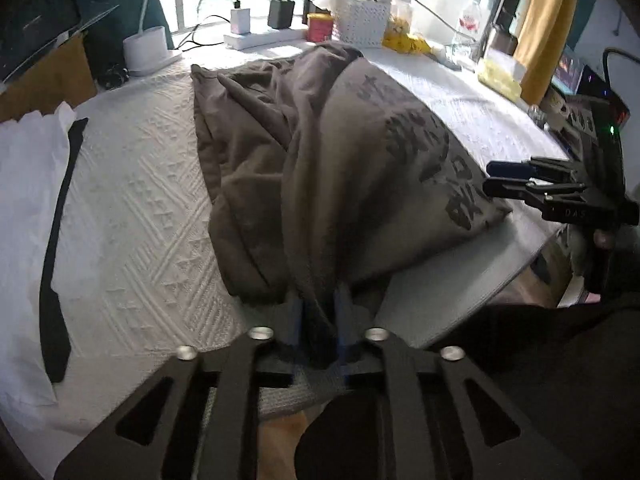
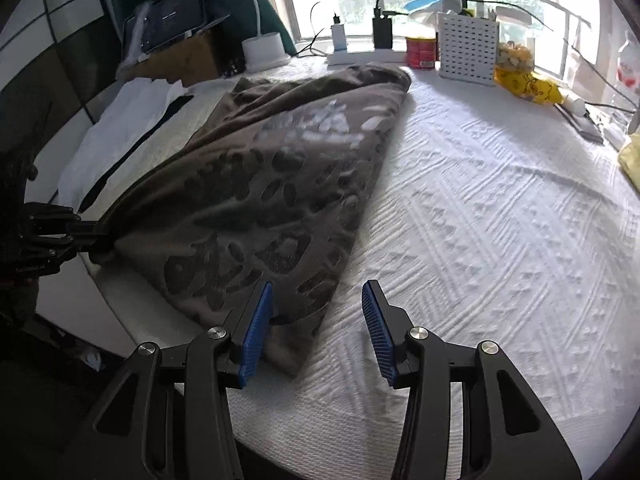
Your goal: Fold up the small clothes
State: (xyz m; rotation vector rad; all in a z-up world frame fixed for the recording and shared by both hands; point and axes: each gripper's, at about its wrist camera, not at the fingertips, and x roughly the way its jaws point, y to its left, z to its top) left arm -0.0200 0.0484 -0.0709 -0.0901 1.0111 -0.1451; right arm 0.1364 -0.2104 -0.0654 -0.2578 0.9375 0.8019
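Note:
A brown garment (image 1: 360,152) with a large dark print lies bunched on the white textured cover (image 1: 132,208). My left gripper (image 1: 319,310) is shut on a gathered fold of its near edge, and the cloth rises from between the blue pads. The right wrist view shows the same left gripper (image 2: 94,238) pinching the brown garment (image 2: 248,184) at its left corner. My right gripper (image 2: 318,320) stands open just above the cover, and the garment's near corner lies against its left pad (image 2: 258,328). In the left wrist view the right gripper (image 1: 493,178) hovers at the garment's right edge.
A white cloth (image 1: 24,200) with a black strip (image 1: 56,240) lies to the left. Along the window stand a white lamp base (image 1: 146,48), a power strip with chargers (image 1: 260,38), a red tin (image 1: 320,26), a white perforated basket (image 1: 362,20) and a yellow bag (image 2: 528,84). The cover's edge (image 1: 500,280) drops off near me.

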